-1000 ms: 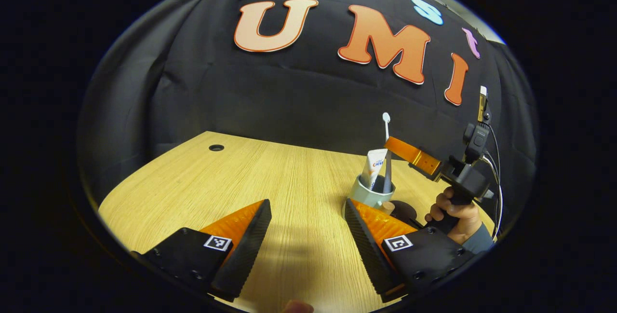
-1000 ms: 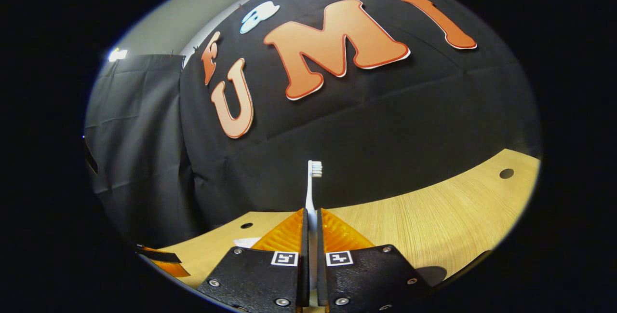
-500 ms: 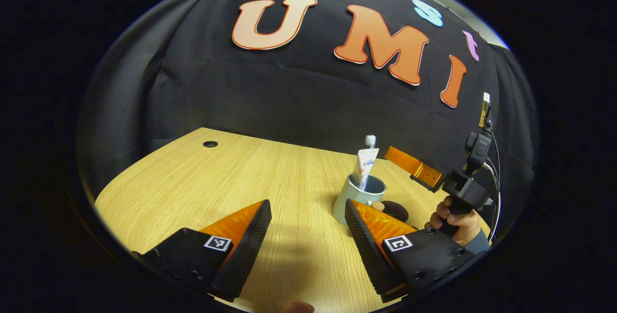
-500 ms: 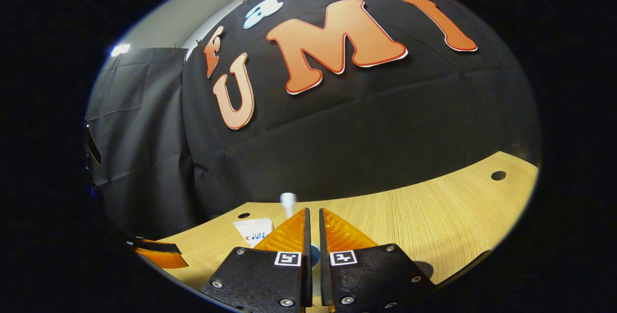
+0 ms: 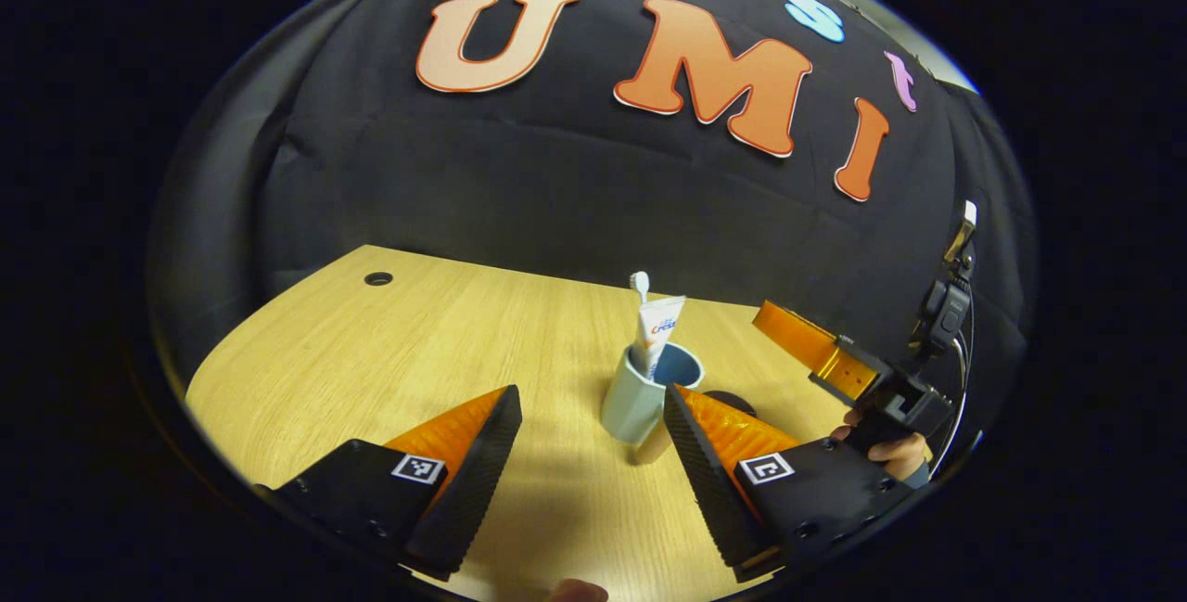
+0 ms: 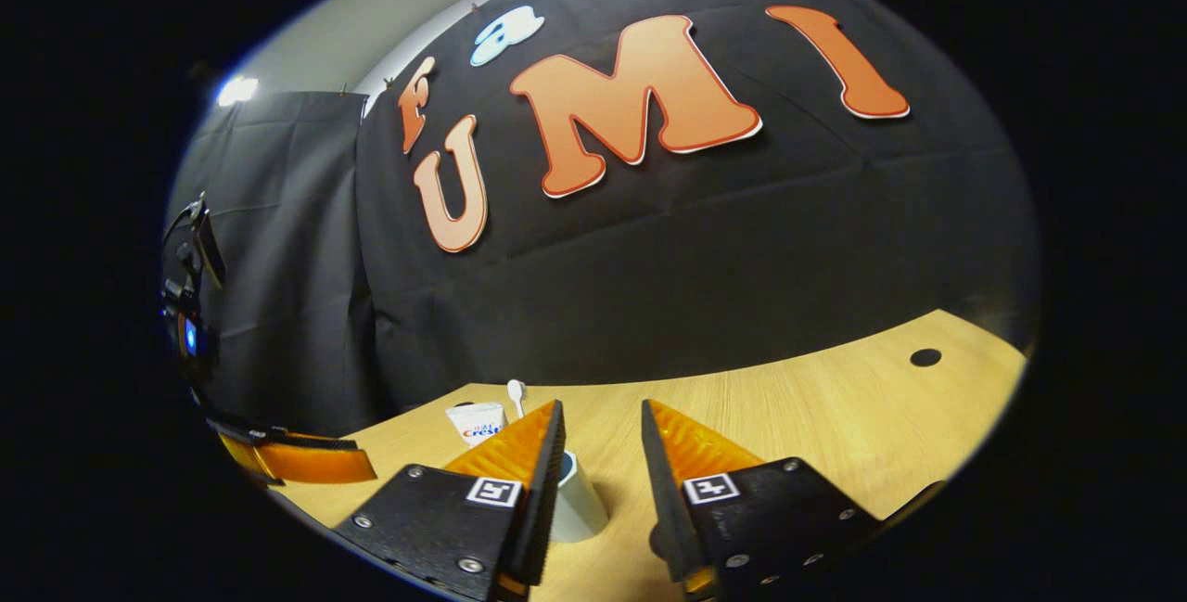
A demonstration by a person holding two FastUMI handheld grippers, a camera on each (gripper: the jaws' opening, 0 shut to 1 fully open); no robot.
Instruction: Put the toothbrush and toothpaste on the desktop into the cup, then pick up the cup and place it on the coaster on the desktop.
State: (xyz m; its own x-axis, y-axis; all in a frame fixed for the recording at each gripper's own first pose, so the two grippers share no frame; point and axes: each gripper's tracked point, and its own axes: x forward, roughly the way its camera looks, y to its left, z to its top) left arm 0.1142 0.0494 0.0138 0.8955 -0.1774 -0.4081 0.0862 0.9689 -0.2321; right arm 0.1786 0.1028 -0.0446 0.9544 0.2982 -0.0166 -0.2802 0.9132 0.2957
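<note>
A pale blue cup [image 5: 638,398] stands upright on the wooden desk [image 5: 417,352]. In it stand a white toothpaste tube [image 5: 660,328] and a toothbrush [image 5: 639,283], head up. A dark round coaster [image 5: 730,402] lies just right of the cup and behind it. My left gripper [image 5: 589,403] is open and empty, low over the desk, with the cup just beyond its right finger. My right gripper [image 6: 601,416] is open above the cup [image 6: 580,505], with the toothpaste [image 6: 478,421] and toothbrush head [image 6: 515,389] to its left. It holds nothing.
In the left gripper view the right gripper [image 5: 797,339] hangs to the right of the cup, held by a hand [image 5: 895,455]. The left gripper [image 6: 297,461] appears at the far left of the right gripper view. A cable hole [image 5: 377,278] marks the desk's far left.
The right gripper let go of the toothbrush, which dropped into the cup beside the toothpaste. It opened and drew back to the right. The left gripper view shifted slightly.
</note>
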